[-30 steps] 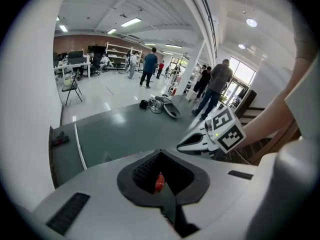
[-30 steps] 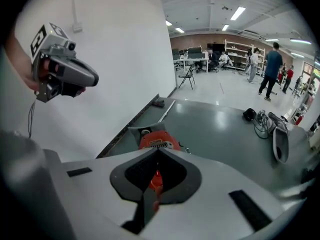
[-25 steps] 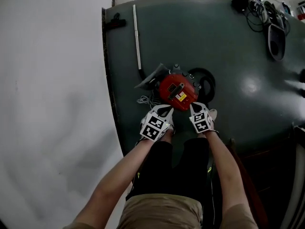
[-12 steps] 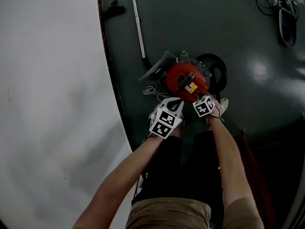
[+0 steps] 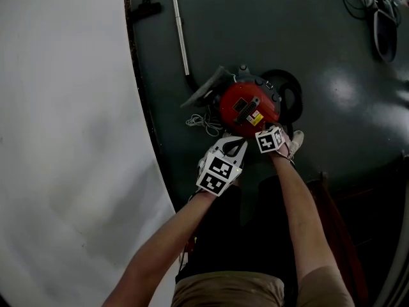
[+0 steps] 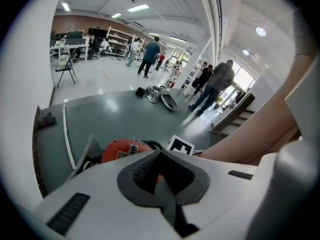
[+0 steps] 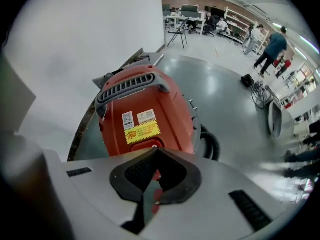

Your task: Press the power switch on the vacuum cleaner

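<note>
The red vacuum cleaner [image 5: 248, 109] stands on the dark floor mat, with a grey carry handle [image 7: 132, 86] and a yellow label [image 7: 142, 131] on top. A red power switch [image 7: 148, 145] sits just below that label. My right gripper [image 5: 263, 132] points steeply down at the vacuum's near end, jaws shut and empty, tips right at the switch [image 7: 159, 153]. Whether they touch it I cannot tell. My left gripper [image 5: 234, 144] hovers to the left of the right one, also shut with nothing held, the vacuum [image 6: 122, 149] just beyond it.
A black hose [image 5: 287, 91] coils behind the vacuum and a white cord [image 5: 201, 121] lies at its left. A metal tube [image 5: 178, 27] and a black nozzle [image 5: 146, 8] lie farther off. White floor borders the mat on the left. Cables [image 5: 383, 27] sit at the top right.
Both grippers have sunk toward the vacuum. The right one dropped more and tipped steeply down onto the vacuum's near end; its marker cube now overlaps the red body.
</note>
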